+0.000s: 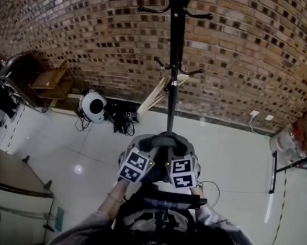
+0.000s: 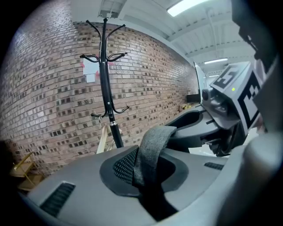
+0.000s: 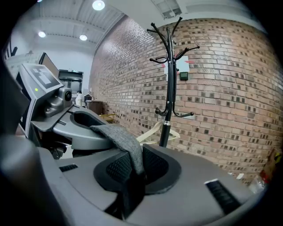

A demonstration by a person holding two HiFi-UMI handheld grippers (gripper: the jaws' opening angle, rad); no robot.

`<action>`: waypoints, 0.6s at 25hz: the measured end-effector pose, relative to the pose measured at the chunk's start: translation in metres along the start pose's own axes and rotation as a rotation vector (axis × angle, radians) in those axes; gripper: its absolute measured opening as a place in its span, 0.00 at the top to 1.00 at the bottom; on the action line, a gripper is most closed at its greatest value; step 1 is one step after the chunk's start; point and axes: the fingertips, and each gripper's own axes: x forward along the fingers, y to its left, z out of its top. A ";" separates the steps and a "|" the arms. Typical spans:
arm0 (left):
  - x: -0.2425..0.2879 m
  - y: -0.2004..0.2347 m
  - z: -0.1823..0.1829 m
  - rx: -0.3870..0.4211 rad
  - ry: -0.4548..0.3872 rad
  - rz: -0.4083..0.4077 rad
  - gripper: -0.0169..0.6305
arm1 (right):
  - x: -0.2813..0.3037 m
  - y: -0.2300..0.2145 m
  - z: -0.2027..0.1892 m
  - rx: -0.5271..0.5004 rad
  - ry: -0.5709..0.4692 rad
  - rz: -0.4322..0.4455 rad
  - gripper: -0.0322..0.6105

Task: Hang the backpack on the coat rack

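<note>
The black coat rack (image 1: pixel 173 68) stands against the brick wall, straight ahead of me, its hooks bare. The dark backpack (image 1: pixel 157 221) hangs low in front of the person. Its grey webbing top handle (image 1: pixel 164 141) arches between the two grippers. My left gripper (image 1: pixel 144 146) is shut on the handle's left end, where the grey strap (image 2: pixel 150 152) runs down between its jaws. My right gripper (image 1: pixel 185 149) is shut on the other end of the strap (image 3: pixel 126 145). Both grippers sit side by side, short of the rack's pole (image 2: pixel 106 88) (image 3: pixel 169 88), pointing at it.
A wooden hanger (image 1: pixel 155 96) leans at the rack's foot. A white round device (image 1: pixel 94 106) and a tangle of cables (image 1: pixel 120 117) lie by the wall, a wooden chair (image 1: pixel 49 79) to their left. A table (image 1: pixel 8 172) is at left, a metal frame (image 1: pixel 292 165) and clear bag (image 1: pixel 288 142) at right.
</note>
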 end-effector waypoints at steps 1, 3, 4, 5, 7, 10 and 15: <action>0.006 0.005 0.005 0.000 -0.005 0.002 0.90 | 0.006 -0.005 0.005 -0.004 -0.004 -0.004 0.86; 0.019 0.017 0.013 0.003 -0.018 0.002 0.90 | 0.020 -0.016 0.014 -0.009 -0.014 -0.014 0.86; 0.026 0.024 0.017 0.005 -0.024 0.000 0.90 | 0.027 -0.021 0.019 -0.011 -0.018 -0.020 0.86; 0.032 0.031 0.021 0.007 -0.030 -0.004 0.90 | 0.035 -0.025 0.024 -0.013 -0.023 -0.027 0.86; 0.045 0.046 0.028 0.016 -0.039 -0.017 0.90 | 0.051 -0.034 0.033 -0.015 -0.032 -0.046 0.86; 0.067 0.066 0.036 0.034 -0.042 -0.045 0.90 | 0.075 -0.048 0.044 -0.001 -0.033 -0.082 0.86; 0.098 0.104 0.052 0.074 -0.057 -0.093 0.90 | 0.115 -0.067 0.068 0.033 -0.044 -0.158 0.86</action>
